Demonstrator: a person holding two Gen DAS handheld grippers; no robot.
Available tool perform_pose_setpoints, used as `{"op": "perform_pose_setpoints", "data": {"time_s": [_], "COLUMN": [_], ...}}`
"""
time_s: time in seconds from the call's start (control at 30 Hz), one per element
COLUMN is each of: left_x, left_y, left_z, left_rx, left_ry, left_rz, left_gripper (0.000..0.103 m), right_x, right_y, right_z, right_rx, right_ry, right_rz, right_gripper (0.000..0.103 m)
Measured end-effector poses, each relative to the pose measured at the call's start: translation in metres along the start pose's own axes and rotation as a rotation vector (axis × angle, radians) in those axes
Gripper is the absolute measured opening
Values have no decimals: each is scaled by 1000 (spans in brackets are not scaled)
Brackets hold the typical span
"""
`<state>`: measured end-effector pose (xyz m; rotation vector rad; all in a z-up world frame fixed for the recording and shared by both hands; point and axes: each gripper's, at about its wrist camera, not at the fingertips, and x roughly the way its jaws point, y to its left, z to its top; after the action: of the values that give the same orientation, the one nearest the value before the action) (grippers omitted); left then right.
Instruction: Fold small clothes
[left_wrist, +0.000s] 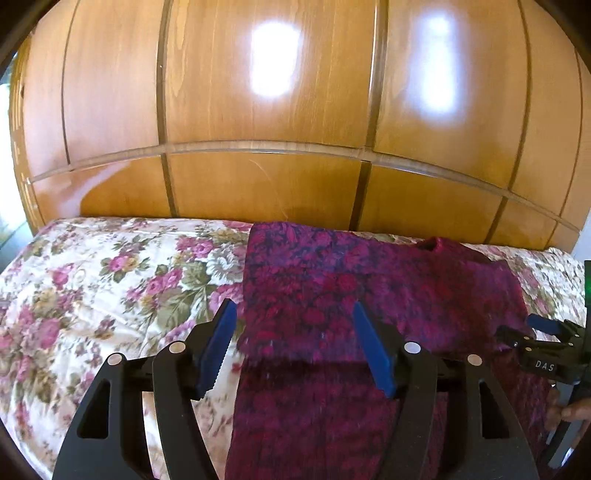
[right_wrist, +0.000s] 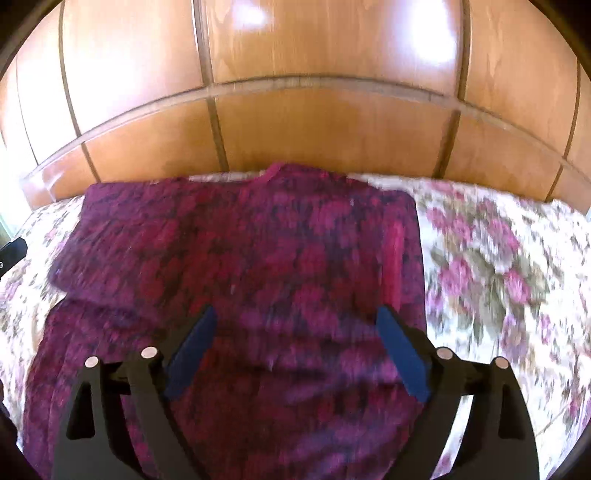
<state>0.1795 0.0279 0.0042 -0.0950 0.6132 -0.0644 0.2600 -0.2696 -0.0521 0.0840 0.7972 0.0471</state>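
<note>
A magenta and purple patterned garment (left_wrist: 369, 288) lies flat on the floral bedspread (left_wrist: 110, 280), its left sleeve folded in over the body. My left gripper (left_wrist: 293, 332) is open and empty above the garment's left edge. In the right wrist view the garment (right_wrist: 236, 258) fills the middle, its collar at the far side. My right gripper (right_wrist: 295, 339) is open and empty above the garment's lower body. The right gripper also shows in the left wrist view (left_wrist: 543, 332) at the garment's right edge.
A glossy wooden headboard (left_wrist: 266, 177) rises right behind the bed's far edge. Floral bedspread (right_wrist: 498, 266) lies to the right of the garment. A bit of the left gripper's black body (right_wrist: 11, 251) shows at the left edge.
</note>
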Motion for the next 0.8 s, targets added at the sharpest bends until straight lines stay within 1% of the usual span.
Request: {"op": "perform_pose_setpoints", "data": {"time_s": [0.13,0.3,0.4,0.53,0.6,0.7,0.8], "left_x": [-12,-24,-27,-32,-34,-40,-52], "left_y": [0,5,11,24,31,50,72], "left_z": [-14,-36,-49,-73,-85,-105,-128], "left_rx": [10,15,4,-6,-8,-32,-99], "left_ry": [17,49,78,131,164,227,292], "left_rz": [-9,-15,-18,-20,-33,-60,-154], "left_gripper": [65,65,65,65,65,65,65], "right_x": [-11,-31,-43,-56,-66,-83,-102], "right_y": [-7,-25,-36,-50,-54,-57,-60], "right_z": [-24,-58,-76,-108,-121,-140,-159], "right_rx": [12,34,59,117,130,153,185], "right_ry": [68,124,154,220,226,239,263], "right_rz": [13,6,24,96,129,204,290], "right_gripper": [89,90,91,91,92,92,87]}}
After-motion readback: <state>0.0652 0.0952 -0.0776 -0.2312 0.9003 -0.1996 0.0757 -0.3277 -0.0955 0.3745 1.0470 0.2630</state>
